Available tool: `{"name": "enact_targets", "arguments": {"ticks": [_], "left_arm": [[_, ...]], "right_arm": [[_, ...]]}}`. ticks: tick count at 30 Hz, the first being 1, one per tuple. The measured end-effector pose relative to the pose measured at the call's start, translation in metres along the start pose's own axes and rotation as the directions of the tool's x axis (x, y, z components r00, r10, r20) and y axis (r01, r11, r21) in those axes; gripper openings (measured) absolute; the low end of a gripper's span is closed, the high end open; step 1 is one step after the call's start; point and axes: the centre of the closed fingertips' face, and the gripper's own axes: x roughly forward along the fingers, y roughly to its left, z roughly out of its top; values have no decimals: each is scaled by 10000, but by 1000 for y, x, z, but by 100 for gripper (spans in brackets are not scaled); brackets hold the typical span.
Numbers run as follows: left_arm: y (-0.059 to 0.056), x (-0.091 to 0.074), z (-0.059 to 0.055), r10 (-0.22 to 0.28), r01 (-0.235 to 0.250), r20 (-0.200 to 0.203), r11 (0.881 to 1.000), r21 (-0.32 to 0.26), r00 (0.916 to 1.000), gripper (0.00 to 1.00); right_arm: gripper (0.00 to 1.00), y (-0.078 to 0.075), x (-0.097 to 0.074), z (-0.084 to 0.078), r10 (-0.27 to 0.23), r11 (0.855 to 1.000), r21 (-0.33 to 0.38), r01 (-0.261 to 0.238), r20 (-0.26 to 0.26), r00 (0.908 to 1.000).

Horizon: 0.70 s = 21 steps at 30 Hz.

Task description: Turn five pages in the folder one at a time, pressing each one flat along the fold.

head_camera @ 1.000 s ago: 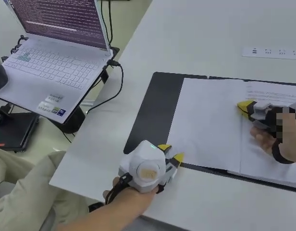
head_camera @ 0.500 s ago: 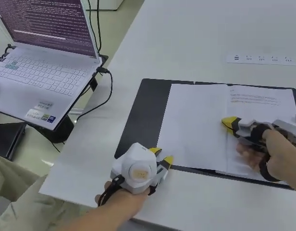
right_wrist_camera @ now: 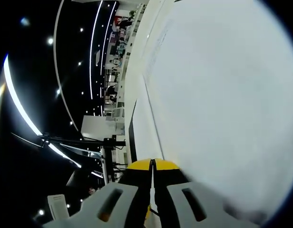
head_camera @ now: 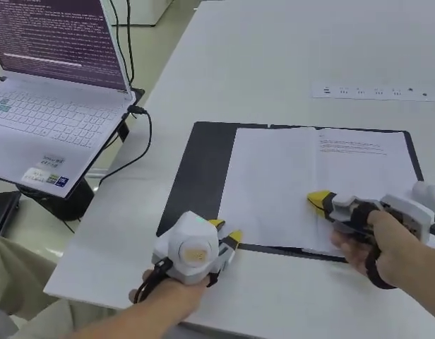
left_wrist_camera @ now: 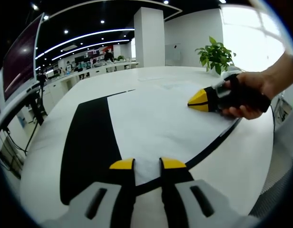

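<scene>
The folder [head_camera: 200, 169] lies open on the bench [head_camera: 274, 63], in the lower middle of the head view, its black cover at the left and a white page [head_camera: 274, 176] spread flat over it. I judge that the step in hand is the pressing. The right tongs [head_camera: 318, 200] are closed with the two tips together, holding nothing that I can see, and they lie low on the paper just beside the fold [head_camera: 317, 166]. The left tongs [head_camera: 228, 236] rest at the near edge of the folder, a little apart and empty. The next move probably calls for sliding the closed tips along the fold and then taking the free edge of the next sheet at the right. How many pages are already turned, I cannot tell. A laptop [head_camera: 55, 92] with its cable [head_camera: 136, 152] stands at the upper left and a power strip [head_camera: 366, 92] at the upper right. Both are well apart from the folder, so nothing stands in the way.
</scene>
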Motion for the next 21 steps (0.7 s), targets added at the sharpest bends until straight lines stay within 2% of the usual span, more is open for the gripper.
{"name": "enact_targets", "arguments": {"ticks": [21], "left_arm": [[-1,-2,1,9,-9,-5,10000,-9,10000,18]], "right_arm": [[0,-9,-22,-29,-81,10000,-27,80,-211,9997]]}}
